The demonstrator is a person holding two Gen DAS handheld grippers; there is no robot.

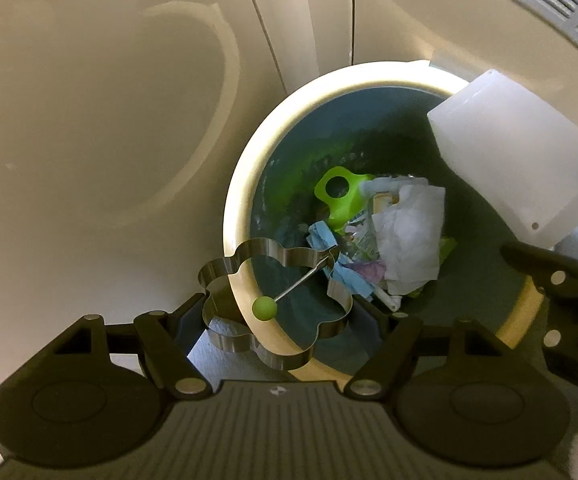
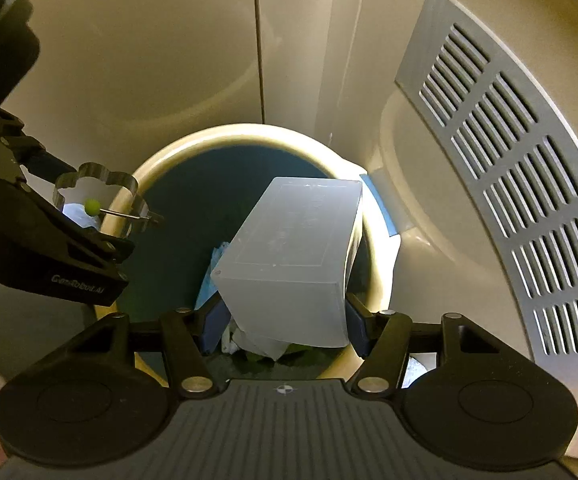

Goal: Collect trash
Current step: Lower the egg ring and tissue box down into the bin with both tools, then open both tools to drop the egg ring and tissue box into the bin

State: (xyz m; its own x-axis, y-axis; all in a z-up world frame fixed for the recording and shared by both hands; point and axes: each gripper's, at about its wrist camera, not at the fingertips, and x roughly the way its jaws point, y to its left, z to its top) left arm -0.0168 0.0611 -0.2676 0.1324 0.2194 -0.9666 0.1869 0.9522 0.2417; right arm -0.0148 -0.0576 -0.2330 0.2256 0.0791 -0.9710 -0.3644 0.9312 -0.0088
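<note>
Right claw (image 2: 285, 326) clamps a frosted white plastic box (image 2: 289, 256) pointing 12 o'clock; left claw (image 1: 277, 320) grips a flower-shaped steel ring (image 1: 277, 300) over the cream-rimmed bin (image 1: 237, 208).

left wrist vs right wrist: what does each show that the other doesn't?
Left wrist only: the bin's contents in the open, a green plastic piece, white tissue, blue scraps.
Right wrist only: the left gripper's outer body, plus a large grey vent grille.
Both: the bin, the metal mould in the left jaws, and the white box in the right jaws, both over the bin.
</note>
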